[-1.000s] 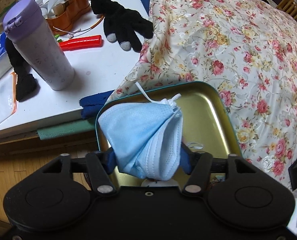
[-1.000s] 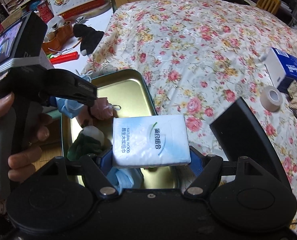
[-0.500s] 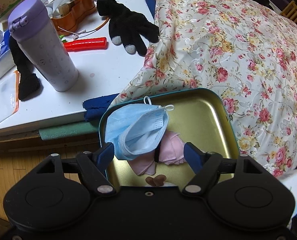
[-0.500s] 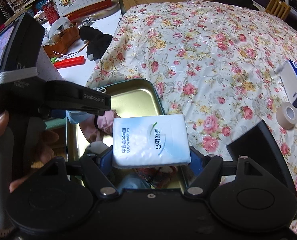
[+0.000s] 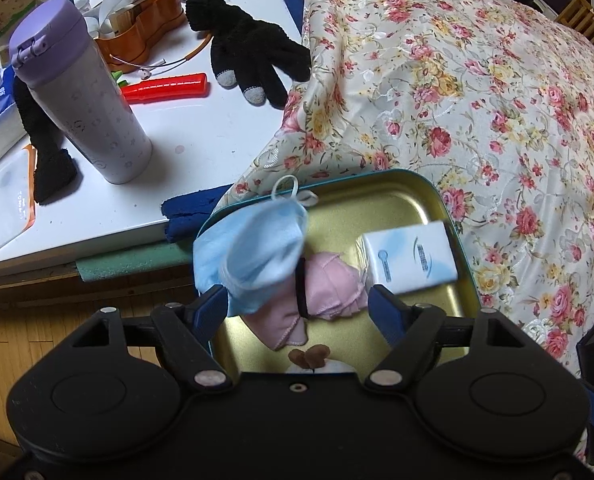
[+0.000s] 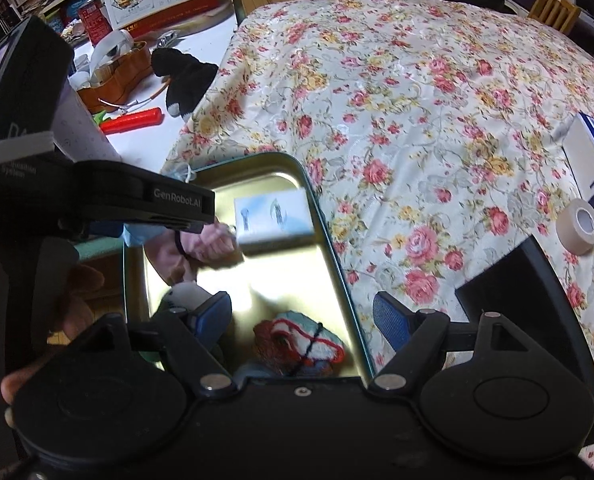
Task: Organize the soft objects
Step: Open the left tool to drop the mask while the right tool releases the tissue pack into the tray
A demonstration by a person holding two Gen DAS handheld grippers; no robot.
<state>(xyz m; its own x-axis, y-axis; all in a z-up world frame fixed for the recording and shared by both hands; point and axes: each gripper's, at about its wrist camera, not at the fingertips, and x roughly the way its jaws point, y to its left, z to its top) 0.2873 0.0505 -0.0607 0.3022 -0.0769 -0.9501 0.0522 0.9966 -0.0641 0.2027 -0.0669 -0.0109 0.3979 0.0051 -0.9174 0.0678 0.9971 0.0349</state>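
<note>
A gold metal tin (image 5: 413, 196) with a teal rim lies on the flowered bedspread, also in the right wrist view (image 6: 257, 168). A blue face mask (image 5: 257, 252) lies at its left edge over a pink cloth (image 5: 329, 284). A white tissue pack (image 5: 411, 256) (image 6: 273, 216), blurred, is at the tin's far right. A red and blue knitted piece (image 6: 301, 344) lies at the near end. My left gripper (image 5: 299, 306) is open and empty above the tin. My right gripper (image 6: 303, 316) is open and empty above the tin's near end.
A white table (image 5: 201, 128) to the left holds a purple-lidded flask (image 5: 81, 92), a black glove (image 5: 253, 56), a red tool (image 5: 165, 88) and a brown box (image 5: 141, 40). On the bedspread to the right lie a tape roll (image 6: 581, 226) and a blue-and-white box (image 6: 593, 160).
My left gripper opened and let the blue mask fall into the tin. My right gripper opened and let go of the tissue pack, which now is in the tin.
</note>
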